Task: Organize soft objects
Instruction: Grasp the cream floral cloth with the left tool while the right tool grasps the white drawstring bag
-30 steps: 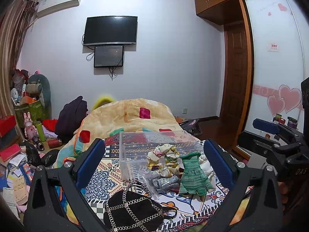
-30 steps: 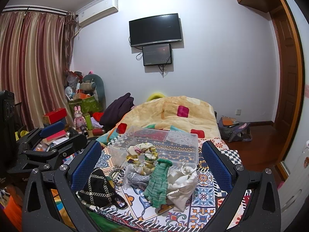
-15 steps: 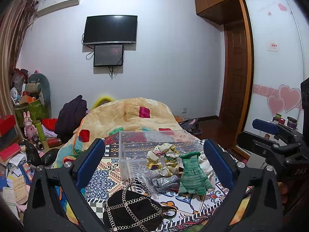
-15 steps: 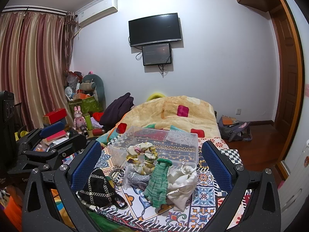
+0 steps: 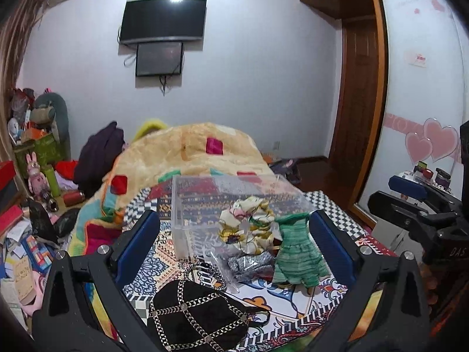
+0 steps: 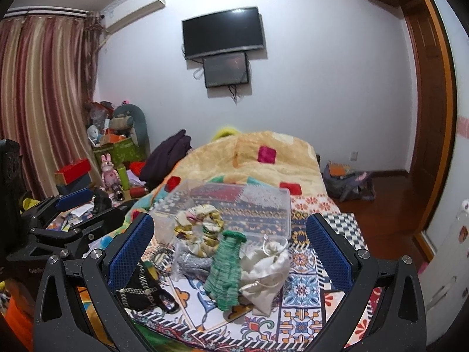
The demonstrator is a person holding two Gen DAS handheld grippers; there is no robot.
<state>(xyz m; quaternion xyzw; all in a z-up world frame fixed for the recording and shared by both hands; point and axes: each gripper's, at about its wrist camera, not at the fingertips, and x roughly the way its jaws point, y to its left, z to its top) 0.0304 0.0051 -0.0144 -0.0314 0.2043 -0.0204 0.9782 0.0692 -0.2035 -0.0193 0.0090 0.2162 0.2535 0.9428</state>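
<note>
A clear plastic box (image 5: pixel 205 202) (image 6: pixel 252 205) stands on a patterned cloth on the bed. In front of it lie a floral scrunchie (image 5: pixel 247 226) (image 6: pixel 199 228), a green knitted doll dress (image 5: pixel 296 255) (image 6: pixel 225 267), a silver glittery piece in a clear bag (image 5: pixel 246 264) (image 6: pixel 193 264), a cream drawstring pouch (image 6: pixel 265 272) and a black chain-trimmed bag (image 5: pixel 196 314) (image 6: pixel 140 287). My left gripper (image 5: pixel 234 246) and right gripper (image 6: pixel 230 249) are both open and empty, held back from the pile. Each shows at the edge of the other's view.
A plush yellow blanket (image 5: pixel 187 149) covers the bed behind the box. Clutter of toys and boxes (image 6: pixel 111 158) stands on the left by the curtain. A wardrobe with heart stickers (image 5: pixel 431 143) is on the right, and a bag (image 6: pixel 348 182) lies on the wooden floor.
Both views have barely shifted. The objects on the cloth lie as before and both grippers stay open.
</note>
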